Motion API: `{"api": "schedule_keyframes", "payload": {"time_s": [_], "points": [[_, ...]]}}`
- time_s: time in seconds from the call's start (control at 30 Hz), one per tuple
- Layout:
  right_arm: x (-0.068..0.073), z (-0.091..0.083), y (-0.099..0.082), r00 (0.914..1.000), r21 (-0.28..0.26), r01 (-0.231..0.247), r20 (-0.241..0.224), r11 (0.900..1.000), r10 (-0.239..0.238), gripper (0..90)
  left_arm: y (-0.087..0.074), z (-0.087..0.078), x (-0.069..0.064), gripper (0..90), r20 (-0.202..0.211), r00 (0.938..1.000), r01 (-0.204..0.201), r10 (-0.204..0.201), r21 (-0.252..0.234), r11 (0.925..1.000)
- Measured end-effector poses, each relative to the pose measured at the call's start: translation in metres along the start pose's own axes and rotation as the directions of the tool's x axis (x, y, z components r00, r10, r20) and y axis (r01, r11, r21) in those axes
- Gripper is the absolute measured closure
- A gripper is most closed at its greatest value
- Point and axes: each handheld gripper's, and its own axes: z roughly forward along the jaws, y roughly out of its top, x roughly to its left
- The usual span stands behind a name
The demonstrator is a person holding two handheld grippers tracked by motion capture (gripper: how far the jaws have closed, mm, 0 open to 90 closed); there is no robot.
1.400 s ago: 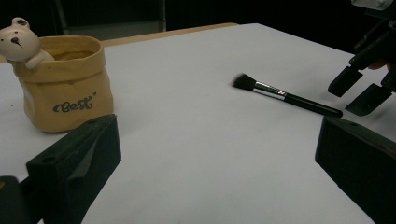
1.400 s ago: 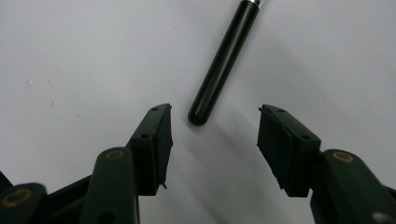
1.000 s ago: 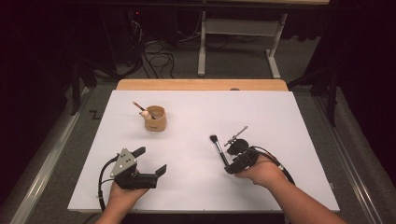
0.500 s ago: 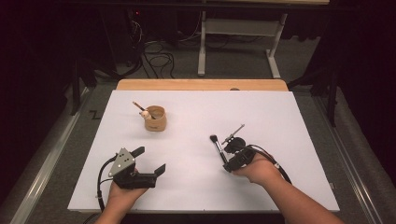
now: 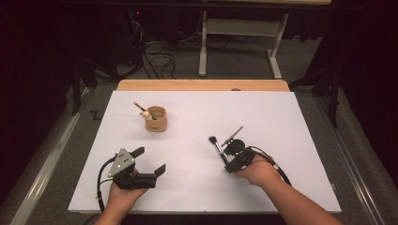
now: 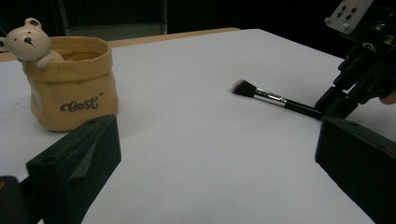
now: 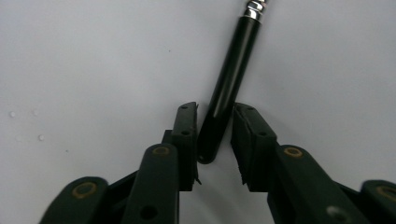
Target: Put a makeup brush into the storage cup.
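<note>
With the right gripper [image 7: 214, 140] straddling the handle end of the makeup brush [image 7: 224, 100] lying on the white table [image 5: 291, 122], jaws near but seemingly not clamped, the grasp step appears in hand; next, close fully, while the left gripper [image 5: 149, 161] rests wide apart.

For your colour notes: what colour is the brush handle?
Glossy black handle, clearest in the right gripper view.

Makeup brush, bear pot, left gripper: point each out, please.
makeup brush [image 6: 285, 100], left gripper view, on its black handle.
bear pot [image 6: 70, 91], left gripper view, on its yellow front wall.
left gripper [image 5: 149, 161], high view, midway between its fingertips.
</note>
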Motion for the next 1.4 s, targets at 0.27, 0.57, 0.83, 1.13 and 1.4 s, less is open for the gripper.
{"api": "schedule_keyframes", "payload": {"time_s": [0.27,0.57,0.83,1.13,1.4], "points": [[-0.0005,0.0011,0.0003,0.9998,0.004,-0.006,0.021,1.0000,0.006,79.4,0.0004,-0.0011,0.0001,1.3,-0.001,1.0000,0.000,0.000,-0.003,1.0000],[0.0016,0.0011,0.0001,0.9993,0.002,-0.013,0.034,0.9999,0.013,80.7,0.0002,-0.0009,-0.0002,1.3,-0.001,1.0000,-0.002,0.002,-0.001,1.0000],[0.0020,0.0004,-0.0003,0.9994,-0.004,-0.011,0.034,0.9999,0.011,80.8,0.0001,-0.0007,-0.0006,1.3,-0.001,1.0000,-0.001,0.001,-0.001,1.0000],[0.0024,-0.0013,-0.0012,0.9990,0.001,-0.009,0.043,1.0000,0.009,80.8,-0.0001,-0.0002,-0.0011,1.3,0.001,1.0000,0.000,0.000,-0.004,1.0000],[0.0019,-0.0062,-0.0018,0.9983,-0.011,-0.009,0.057,0.9999,0.010,80.7,-0.0002,0.0000,-0.0012,1.3,0.001,1.0000,0.000,0.000,-0.004,1.0000]]}}
